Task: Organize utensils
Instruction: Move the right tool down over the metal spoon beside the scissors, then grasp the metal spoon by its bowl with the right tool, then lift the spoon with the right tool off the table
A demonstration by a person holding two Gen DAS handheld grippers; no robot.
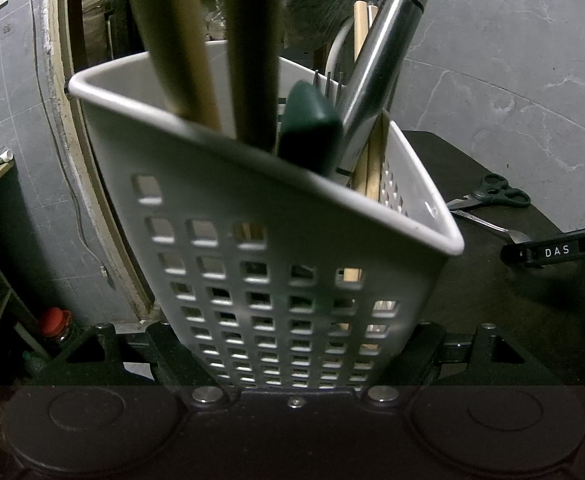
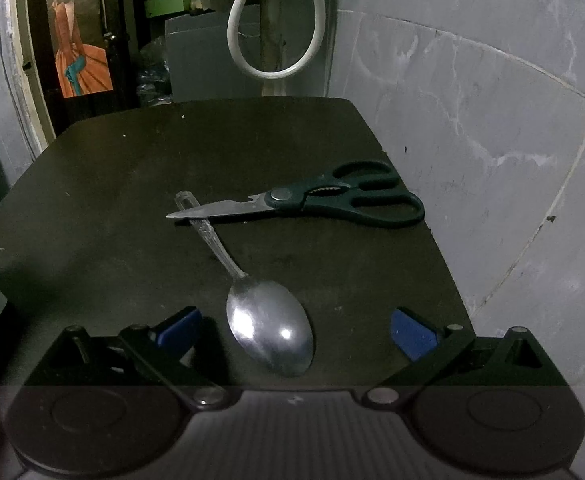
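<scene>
A dark table (image 2: 140, 184) carries scissors (image 2: 324, 200) whose blade tip lies across the handle of a spoon (image 2: 268, 332). The left gripper (image 1: 292, 360) pinches a white slotted caddy (image 1: 220, 240) crowded with utensil handles. The right gripper (image 2: 292, 332) stands spread, its blue pads (image 2: 412, 334) either side of the spoon's bowl, not touching it.

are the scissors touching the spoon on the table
Touching. In the right wrist view the scissors lie with their blade tip across the upper handle of the spoon, with no gap visible where they cross.
</scene>
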